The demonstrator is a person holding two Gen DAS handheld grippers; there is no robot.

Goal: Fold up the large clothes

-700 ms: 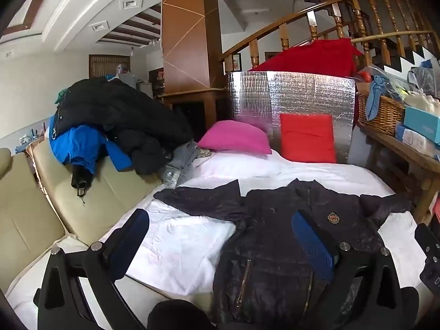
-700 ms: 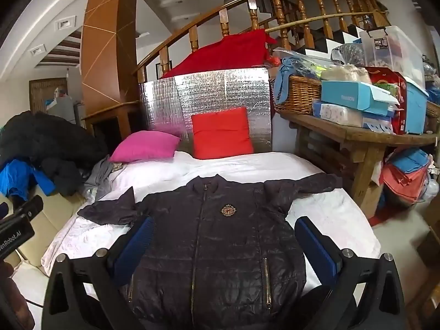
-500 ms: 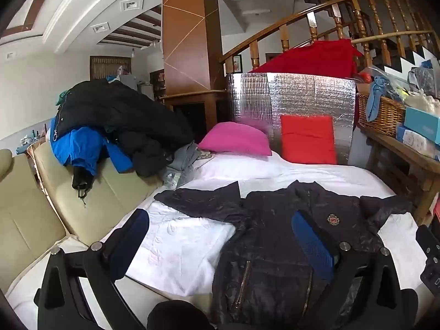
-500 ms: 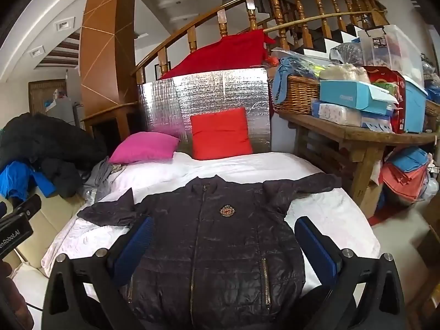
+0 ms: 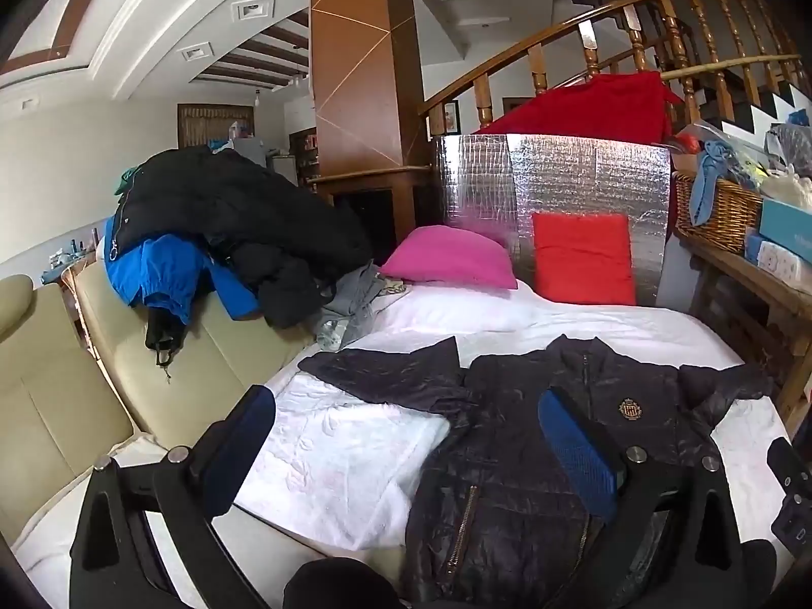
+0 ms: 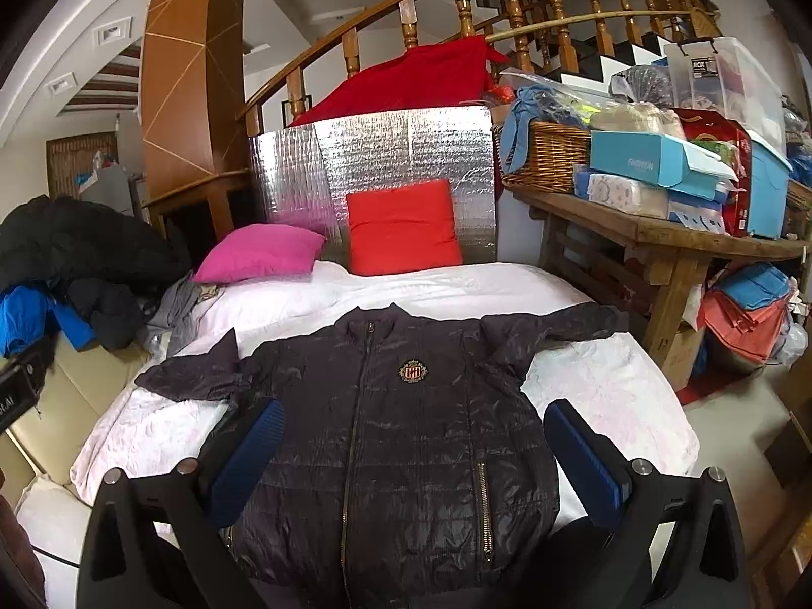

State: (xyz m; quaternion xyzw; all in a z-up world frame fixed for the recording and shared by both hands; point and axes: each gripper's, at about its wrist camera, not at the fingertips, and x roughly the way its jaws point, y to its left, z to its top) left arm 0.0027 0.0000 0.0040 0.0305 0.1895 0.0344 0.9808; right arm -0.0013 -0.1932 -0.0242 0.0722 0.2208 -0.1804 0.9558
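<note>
A dark quilted, glossy jacket [image 6: 401, 436] lies flat, front up, sleeves spread, across the near edge of the white textured bedspread [image 6: 604, 385], beneath the spread, empty left gripper [image 5: 406, 436] and right gripper [image 6: 411, 451], blue ribbed pads [image 6: 583, 451] untouching.

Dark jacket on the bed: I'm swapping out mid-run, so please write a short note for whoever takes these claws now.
Left claw: open, holding nothing, above the bed's left side.
Right claw: open, holding nothing, centred over the jacket.
Dark jacket: flat on the white bedcover, front up, zipped, both sleeves spread outward.
Done: jacket laid out.
Left: every fold; neither sleeve is folded in yet.
</note>
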